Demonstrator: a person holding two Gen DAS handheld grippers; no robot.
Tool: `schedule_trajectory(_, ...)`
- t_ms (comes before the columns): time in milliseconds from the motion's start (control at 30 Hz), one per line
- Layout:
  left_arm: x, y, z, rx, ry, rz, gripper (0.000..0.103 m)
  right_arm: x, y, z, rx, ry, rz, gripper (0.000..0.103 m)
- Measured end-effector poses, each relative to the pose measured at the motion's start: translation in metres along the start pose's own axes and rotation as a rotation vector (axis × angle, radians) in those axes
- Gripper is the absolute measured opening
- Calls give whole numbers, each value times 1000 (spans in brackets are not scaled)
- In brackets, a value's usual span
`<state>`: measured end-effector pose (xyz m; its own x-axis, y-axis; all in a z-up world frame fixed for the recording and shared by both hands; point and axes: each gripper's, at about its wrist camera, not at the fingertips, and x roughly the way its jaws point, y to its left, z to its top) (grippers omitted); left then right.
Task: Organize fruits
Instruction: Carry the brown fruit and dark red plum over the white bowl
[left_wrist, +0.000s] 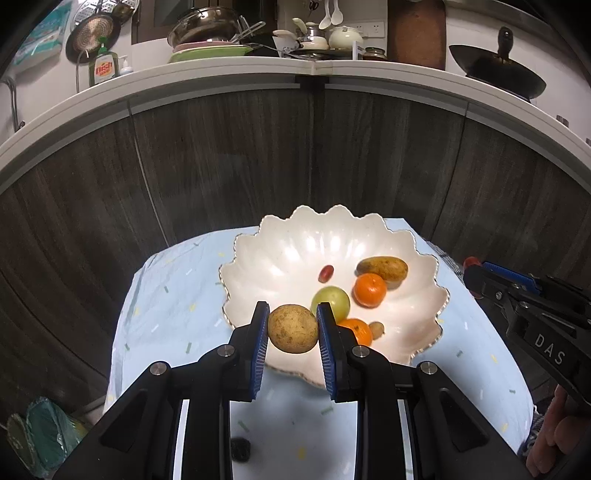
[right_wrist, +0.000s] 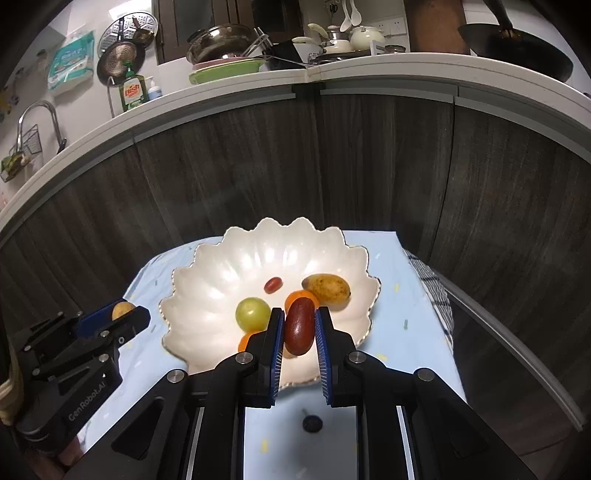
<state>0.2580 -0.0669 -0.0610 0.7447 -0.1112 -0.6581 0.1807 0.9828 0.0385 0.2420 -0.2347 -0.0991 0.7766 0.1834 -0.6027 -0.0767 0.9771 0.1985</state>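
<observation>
Clamped on both sides: my left gripper (left_wrist: 292, 328) holds a round brown fruit (left_wrist: 292, 328), my right gripper (right_wrist: 299, 326) a dark red date (right_wrist: 299, 326), over the scalloped bowl (right_wrist: 207, 291).

Pearly white scalloped bowl (left_wrist: 280, 254), pale blue confetti-flecked cloth (left_wrist: 166, 288), 2 orange tangerines (left_wrist: 369, 290), green fruit (right_wrist: 252, 314), blue-padded black tongs (left_wrist: 292, 328)

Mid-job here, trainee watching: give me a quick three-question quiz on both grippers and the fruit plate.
1. True or false: the left gripper holds a round tan fruit.
2. What does the right gripper hold: A a green grape, B a dark red oblong fruit, C an orange?
3. How many oranges show on the white scalloped plate in the left wrist view?

Key: 1 true. 2 B. 3 two.
</observation>
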Motion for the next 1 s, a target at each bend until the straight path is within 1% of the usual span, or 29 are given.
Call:
schedule_trajectory(167, 14, 5, 10, -2, 4, 3, 26, 15, -2, 8, -1, 7, -4, 18)
schedule_trajectory(433, 40, 9, 15, -1, 29, 3, 26, 38, -7, 11, 2, 29, -12, 18)
schedule_trajectory(800, 75, 8, 8, -4, 93, 1, 26, 72, -17, 6, 20, 88, -18, 18)
schedule_trajectory(1000, 86, 8, 4, -7, 114, -6, 27, 83, -21, 3, 28, 112, -18, 18)
